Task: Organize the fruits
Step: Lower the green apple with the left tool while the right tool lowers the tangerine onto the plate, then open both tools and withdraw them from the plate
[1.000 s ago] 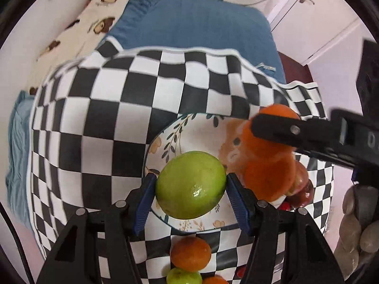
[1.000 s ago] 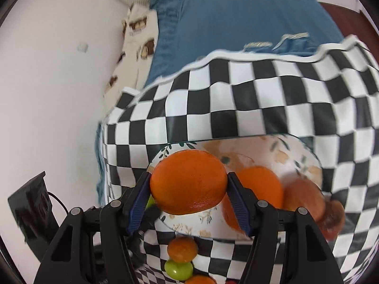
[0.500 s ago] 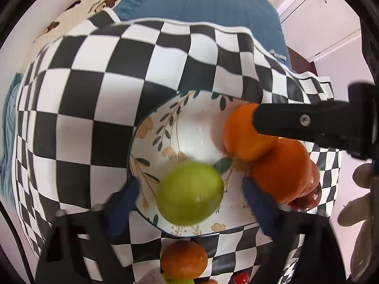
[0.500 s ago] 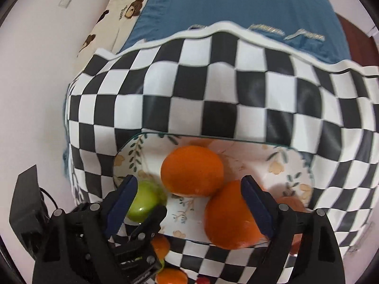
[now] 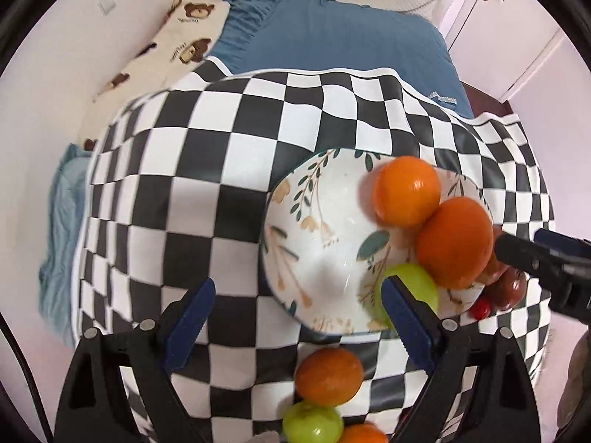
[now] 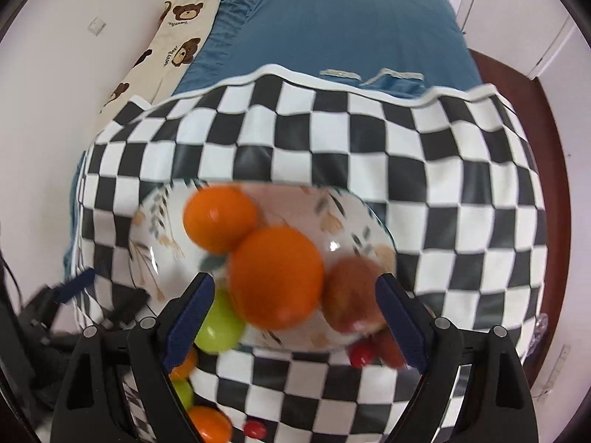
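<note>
Left gripper (image 5: pixel 295 317) and right gripper (image 6: pixel 293 310) both hovering with jaws wide, gripping nothing; oranges (image 6: pixel 275 277) and green fruit (image 5: pixel 415 284) sitting in bowl (image 5: pixel 314 243).

The only words I can read are "Happy Bear" (small print beside a bear's face) on the cream bear-print cloth (image 6: pixel 173 37).

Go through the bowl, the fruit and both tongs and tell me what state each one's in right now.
Left tongs: open, empty.
Right tongs: open, empty.
Floral bowl: upright on the checkered cloth, holding fruit.
Two oranges: in the bowl, touching.
Green fruit: in the bowl, at its near edge.
Reddish fruit: in the bowl.
Loose orange: on the cloth, outside the bowl.
</note>
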Motion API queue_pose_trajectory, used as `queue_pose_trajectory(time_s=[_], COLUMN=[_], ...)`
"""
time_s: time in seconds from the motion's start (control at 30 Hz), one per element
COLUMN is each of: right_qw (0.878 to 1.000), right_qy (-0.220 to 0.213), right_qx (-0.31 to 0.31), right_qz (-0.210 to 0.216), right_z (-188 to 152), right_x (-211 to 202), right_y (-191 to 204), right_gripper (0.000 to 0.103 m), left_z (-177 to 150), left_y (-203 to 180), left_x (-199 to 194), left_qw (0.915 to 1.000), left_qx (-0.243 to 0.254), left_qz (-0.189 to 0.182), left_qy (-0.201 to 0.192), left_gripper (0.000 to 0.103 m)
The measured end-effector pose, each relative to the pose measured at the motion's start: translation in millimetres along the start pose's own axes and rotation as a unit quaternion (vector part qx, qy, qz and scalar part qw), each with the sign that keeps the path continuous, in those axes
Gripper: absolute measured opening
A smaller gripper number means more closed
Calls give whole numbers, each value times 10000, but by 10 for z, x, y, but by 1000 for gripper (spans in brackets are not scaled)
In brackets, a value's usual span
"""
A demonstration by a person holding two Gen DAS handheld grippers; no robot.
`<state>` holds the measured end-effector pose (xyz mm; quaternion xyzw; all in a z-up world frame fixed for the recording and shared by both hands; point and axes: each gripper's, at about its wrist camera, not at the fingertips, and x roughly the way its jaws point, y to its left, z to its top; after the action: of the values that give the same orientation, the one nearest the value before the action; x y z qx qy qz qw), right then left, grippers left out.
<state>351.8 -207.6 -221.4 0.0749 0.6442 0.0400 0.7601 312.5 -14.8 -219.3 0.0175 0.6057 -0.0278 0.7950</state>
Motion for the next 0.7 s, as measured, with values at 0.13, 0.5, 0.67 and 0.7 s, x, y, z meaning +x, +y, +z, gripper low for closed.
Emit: queue_pose_trajectory(time_s=[0.13,0.5,0.67,0.7], right_qw=[9997,9950,9923,9920], right_qy=[-199,-965,-1213,-1245], right_qx=[-14,67,139,124], right_qz=[-103,-230,-185,-187], right_z=[-332,-1106,-1392,-1430], right_x=[-111,-600,-829,-860], right_y=[-16,10,49,57], right_gripper=[91,91,91,91], left_z=[-167,-624,-815,-849], left_y=[-2,-68,-92,-105], left_x=[-170,-794,-1030,-1067], left_qw=[9998,9958,9942,9939], left_qx=[67,282,319,349], left_qz=[68,288,208,216], left_qy=[-174,-826,-1004,-1025], left_gripper=[92,92,92,92])
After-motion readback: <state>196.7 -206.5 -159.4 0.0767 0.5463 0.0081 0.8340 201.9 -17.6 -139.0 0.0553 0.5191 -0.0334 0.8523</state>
